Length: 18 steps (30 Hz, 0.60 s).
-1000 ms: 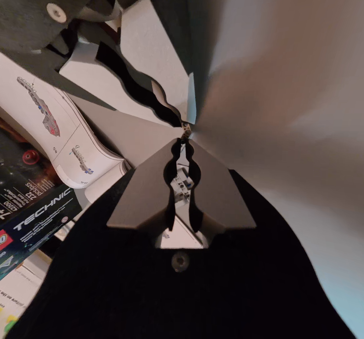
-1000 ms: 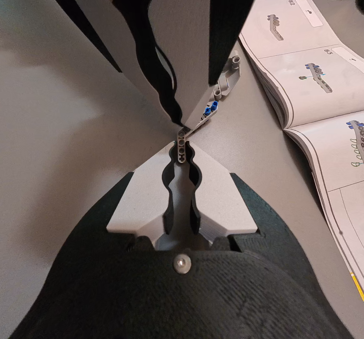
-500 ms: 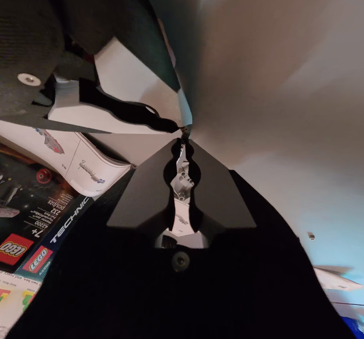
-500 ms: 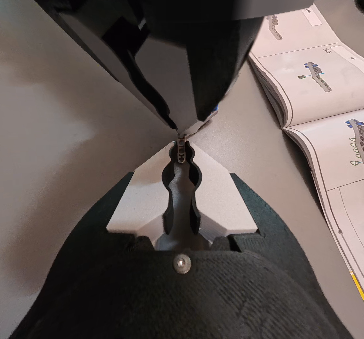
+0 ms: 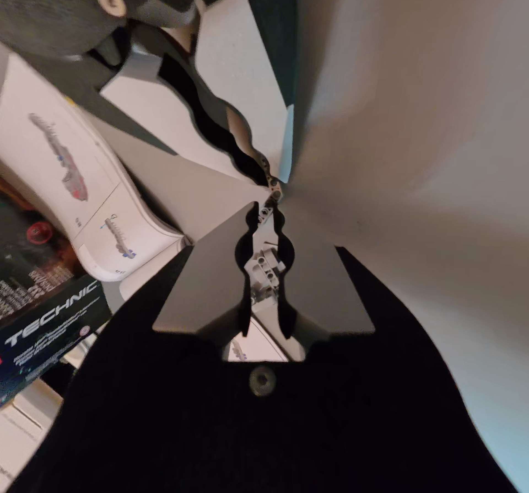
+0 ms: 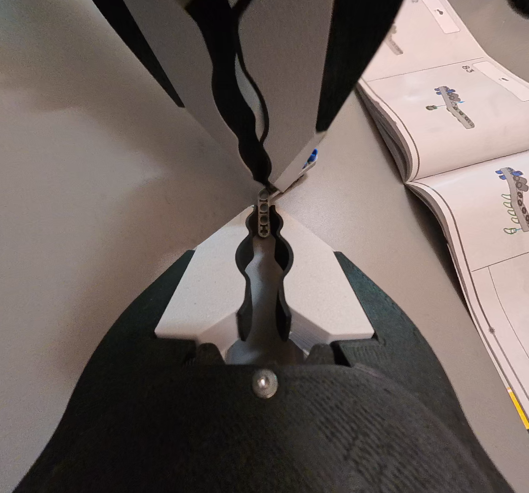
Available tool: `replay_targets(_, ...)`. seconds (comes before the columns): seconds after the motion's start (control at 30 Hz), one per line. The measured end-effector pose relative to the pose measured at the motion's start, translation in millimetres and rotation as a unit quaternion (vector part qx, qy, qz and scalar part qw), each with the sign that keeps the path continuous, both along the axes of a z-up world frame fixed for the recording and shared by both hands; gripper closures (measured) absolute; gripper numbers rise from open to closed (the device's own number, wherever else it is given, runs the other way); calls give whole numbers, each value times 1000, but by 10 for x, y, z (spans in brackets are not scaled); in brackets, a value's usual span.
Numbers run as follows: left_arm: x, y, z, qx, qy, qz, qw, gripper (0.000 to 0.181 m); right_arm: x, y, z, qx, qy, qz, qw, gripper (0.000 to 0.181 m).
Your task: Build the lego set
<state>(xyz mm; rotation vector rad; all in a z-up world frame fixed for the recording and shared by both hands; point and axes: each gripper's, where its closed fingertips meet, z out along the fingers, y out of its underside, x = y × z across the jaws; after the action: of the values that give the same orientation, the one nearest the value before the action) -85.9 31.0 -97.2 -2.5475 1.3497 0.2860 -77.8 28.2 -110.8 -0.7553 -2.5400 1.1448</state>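
Note:
My right gripper point(image 6: 264, 210) is shut on a small dark grey liftarm point(image 6: 264, 218) that sticks out past its tips. My left gripper point(image 5: 264, 207) is shut on a light grey beam assembly point(image 5: 264, 270), seen between its fingers. The two grippers meet tip to tip above the grey table point(image 6: 71, 192). In the right wrist view the left gripper point(image 6: 266, 184) comes down from the top, and the beam's end with blue pins point(image 6: 310, 161) shows behind it. In the left wrist view the right gripper point(image 5: 269, 177) comes in from the upper left. Where the two parts touch is mostly hidden by the fingertips.
An open instruction booklet point(image 6: 458, 124) lies on the table to the right; it also shows at the left of the left wrist view point(image 5: 71, 164). A dark set box point(image 5: 43, 321) lies beside the booklet. Only a small space, under 4 cm, lies between the two pairs of fingers.
The left gripper tilted over half a second ago and has swung back close to its earlier pose. Both grippers stay shut on their parts, tips together.

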Motion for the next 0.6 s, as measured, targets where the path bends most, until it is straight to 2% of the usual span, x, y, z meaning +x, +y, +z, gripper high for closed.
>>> replay_targets(0.17, 64, -15, 308, 108, -75, 66, 989, 180, 3, -2, -1, -1, -2, 1, 1000, 175)
replay_targets(0.3, 50, -22, 411, 182, -119, 122, 968, 180, 6, -4, 0, -4, -6, 2, 1000, 175)
replay_targets(0.6, 38, 15, 92, 205, -122, 154, 959, 181, 7, -2, 0, -5, -7, 2, 1000, 175)
